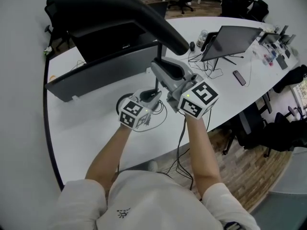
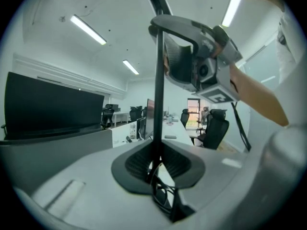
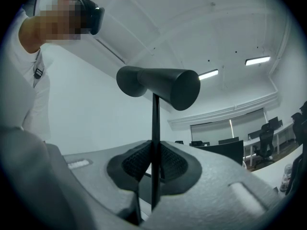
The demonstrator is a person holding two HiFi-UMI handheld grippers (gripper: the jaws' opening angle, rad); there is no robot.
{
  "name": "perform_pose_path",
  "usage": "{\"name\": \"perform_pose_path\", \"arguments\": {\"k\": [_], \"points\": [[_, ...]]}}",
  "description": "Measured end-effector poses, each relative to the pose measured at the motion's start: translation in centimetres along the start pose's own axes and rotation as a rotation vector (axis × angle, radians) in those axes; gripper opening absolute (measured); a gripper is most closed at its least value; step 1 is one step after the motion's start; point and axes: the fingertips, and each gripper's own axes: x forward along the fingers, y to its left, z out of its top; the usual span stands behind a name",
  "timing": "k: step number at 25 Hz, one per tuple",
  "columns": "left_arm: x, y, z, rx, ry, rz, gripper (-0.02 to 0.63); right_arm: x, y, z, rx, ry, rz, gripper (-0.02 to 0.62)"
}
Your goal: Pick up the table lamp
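The table lamp is black, with a long cone head (image 1: 120,8) near the top of the head view and a thin straight stem (image 1: 159,51). Its round base (image 1: 125,99) shows under my left gripper (image 1: 152,96), over the white table (image 1: 81,128). Both grippers are shut on the stem, and my right gripper (image 1: 163,70) holds it higher up. In the left gripper view the stem (image 2: 158,90) runs up from between my left gripper's (image 2: 158,164) pads, past the right gripper (image 2: 206,66). In the right gripper view the stem (image 3: 155,119) rises from my right gripper (image 3: 154,169) to the head (image 3: 163,86).
A large black monitor (image 1: 100,47) stands at the back left. A tilted screen on a stand (image 1: 230,40), a can (image 1: 202,38) and a phone (image 1: 239,77) lie at the right. A black cable (image 1: 181,143) hangs over the table's front edge. Office chairs (image 1: 278,133) stand around.
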Motion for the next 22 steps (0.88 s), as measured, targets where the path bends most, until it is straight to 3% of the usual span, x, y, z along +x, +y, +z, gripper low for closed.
{"name": "perform_pose_path", "arguments": {"k": [22], "points": [[-0.9,-2.4,1.3,0.017,0.0,-0.018,0.044,-1.5,1.3,1.9,0.004,-0.005,-0.008,0.046]]}}
